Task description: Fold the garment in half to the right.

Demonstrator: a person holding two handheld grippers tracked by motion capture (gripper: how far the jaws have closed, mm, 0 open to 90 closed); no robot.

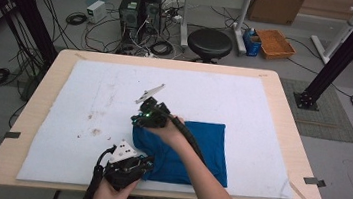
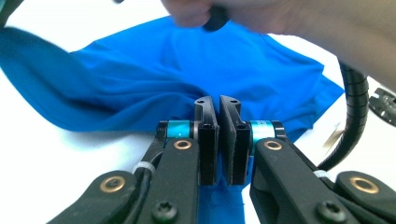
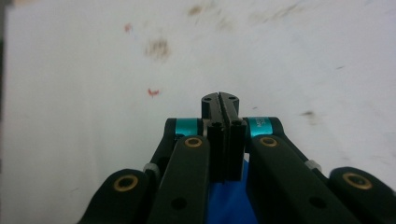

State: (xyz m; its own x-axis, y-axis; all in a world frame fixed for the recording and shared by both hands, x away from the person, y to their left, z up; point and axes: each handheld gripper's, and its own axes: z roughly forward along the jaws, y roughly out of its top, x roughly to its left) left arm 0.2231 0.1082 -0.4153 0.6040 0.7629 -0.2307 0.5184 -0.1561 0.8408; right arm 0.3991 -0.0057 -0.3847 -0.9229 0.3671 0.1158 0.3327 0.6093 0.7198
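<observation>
A blue cloth (image 1: 204,148) lies folded on the white mat (image 1: 115,87), toward the front right of its middle. My left gripper (image 1: 147,163) is at the cloth's front left corner, shut on the fabric. In the left gripper view the jaws (image 2: 218,100) are closed with blue cloth (image 2: 187,70) pinched between them. My right gripper (image 1: 137,122) holds the cloth's upper left corner just off the mat and points left. In the right gripper view its jaws (image 3: 220,97) are shut, with blue cloth (image 3: 231,205) showing beneath them.
Brown stains (image 1: 93,131) mark the mat left of the grippers. The wooden table's front edge (image 1: 29,181) runs close to my left hand. Beyond the table stand a black stool (image 1: 209,43), computer towers (image 1: 132,6) with cables, and an orange crate (image 1: 275,43).
</observation>
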